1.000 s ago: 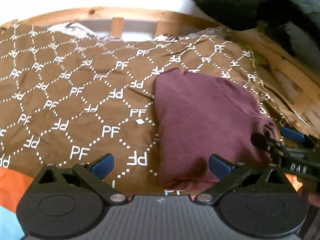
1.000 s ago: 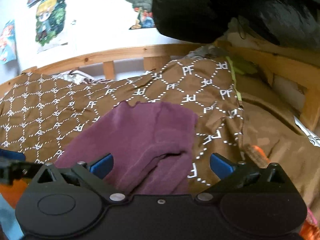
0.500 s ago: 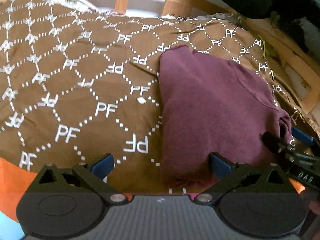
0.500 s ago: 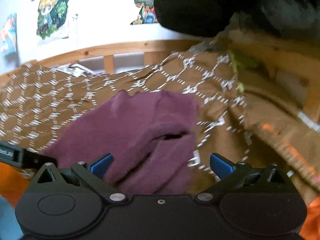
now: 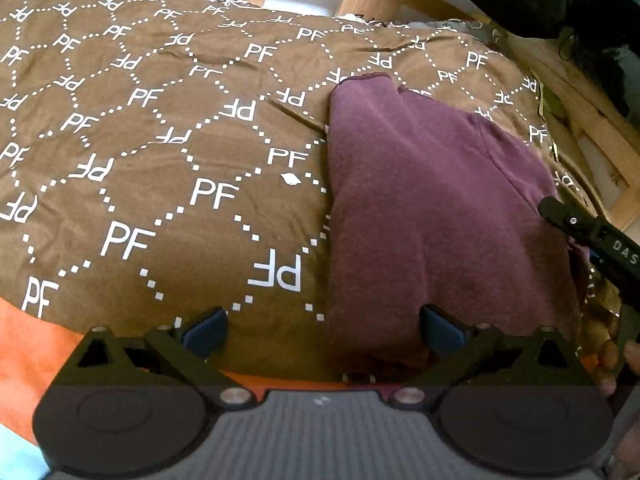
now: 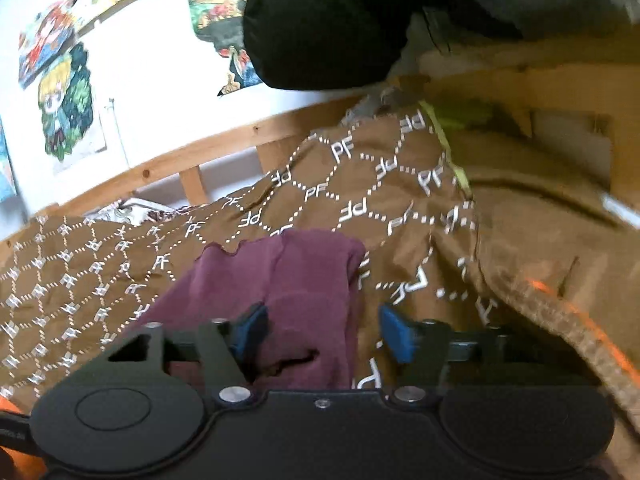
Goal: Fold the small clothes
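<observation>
The maroon garment (image 5: 432,208) lies partly folded on the brown bedspread (image 5: 160,152), right of centre; more folds look left. The left tool (image 5: 324,328) gapes, straddling its near edge. The right tool (image 6: 320,330) has just been closing around a fold, pads not yet pressing. Only the right view shows wall posters (image 6: 64,100).

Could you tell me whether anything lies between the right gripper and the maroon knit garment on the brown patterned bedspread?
Nothing visible does. The right gripper has just been closing, and a fold of the maroon knit garment already sits between its blue pads, which do not yet press it. Only the brown patterned bedspread lies beneath and beside it.
</observation>
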### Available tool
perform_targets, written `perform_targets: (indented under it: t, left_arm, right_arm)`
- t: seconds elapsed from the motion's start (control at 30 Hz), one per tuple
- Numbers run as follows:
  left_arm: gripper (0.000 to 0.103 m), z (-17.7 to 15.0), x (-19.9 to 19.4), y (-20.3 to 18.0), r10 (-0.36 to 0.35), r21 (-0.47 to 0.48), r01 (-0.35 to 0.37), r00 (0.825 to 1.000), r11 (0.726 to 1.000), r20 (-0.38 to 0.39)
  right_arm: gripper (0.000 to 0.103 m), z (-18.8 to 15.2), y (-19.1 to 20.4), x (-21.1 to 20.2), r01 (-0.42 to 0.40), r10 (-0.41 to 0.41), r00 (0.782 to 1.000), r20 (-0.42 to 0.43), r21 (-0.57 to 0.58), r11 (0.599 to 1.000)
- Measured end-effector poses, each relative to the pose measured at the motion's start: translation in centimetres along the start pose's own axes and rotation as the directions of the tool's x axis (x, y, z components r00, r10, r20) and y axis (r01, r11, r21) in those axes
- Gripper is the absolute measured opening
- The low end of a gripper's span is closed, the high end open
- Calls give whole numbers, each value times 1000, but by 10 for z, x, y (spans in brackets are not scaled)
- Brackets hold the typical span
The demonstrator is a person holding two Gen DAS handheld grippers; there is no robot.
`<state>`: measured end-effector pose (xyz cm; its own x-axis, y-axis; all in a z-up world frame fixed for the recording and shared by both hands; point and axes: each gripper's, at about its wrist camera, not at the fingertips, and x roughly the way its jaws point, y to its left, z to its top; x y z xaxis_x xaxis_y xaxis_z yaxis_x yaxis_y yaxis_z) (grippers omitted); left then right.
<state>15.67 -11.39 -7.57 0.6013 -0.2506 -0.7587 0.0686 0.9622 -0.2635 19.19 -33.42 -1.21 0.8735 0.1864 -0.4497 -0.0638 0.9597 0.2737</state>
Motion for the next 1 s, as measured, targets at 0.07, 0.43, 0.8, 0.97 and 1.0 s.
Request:
perform_targets:
  t: [0.07,0.43,0.8,0.97,1.0]
  left_arm:
    - [103,-2,0,0,3,3,-3,1000,1000,10]
    - [103,-10,-2,-1,22,0,-22,999,1000,41]
    - [103,-12,-1,2,-11,14,11,999,1000,41]
    - [103,-6,-1,6,-38,32,38,999,999,9]
    - [103,-2,-2,5,-37,33,37,999,999,-6]
  right_arm:
    - [34,-2,2,1,-5,5,1000,4,-17,1000]
    - [17,-9,25,-12,-13,19,999,36,-162,987]
    - [57,-7,-13,-2,-17,18,999,-41,26,1000]
    - [54,-2,-21,3,-63,68,994,-82,56,996]
    - [54,-1,-22,5,-77,83,992,-96,69,995]
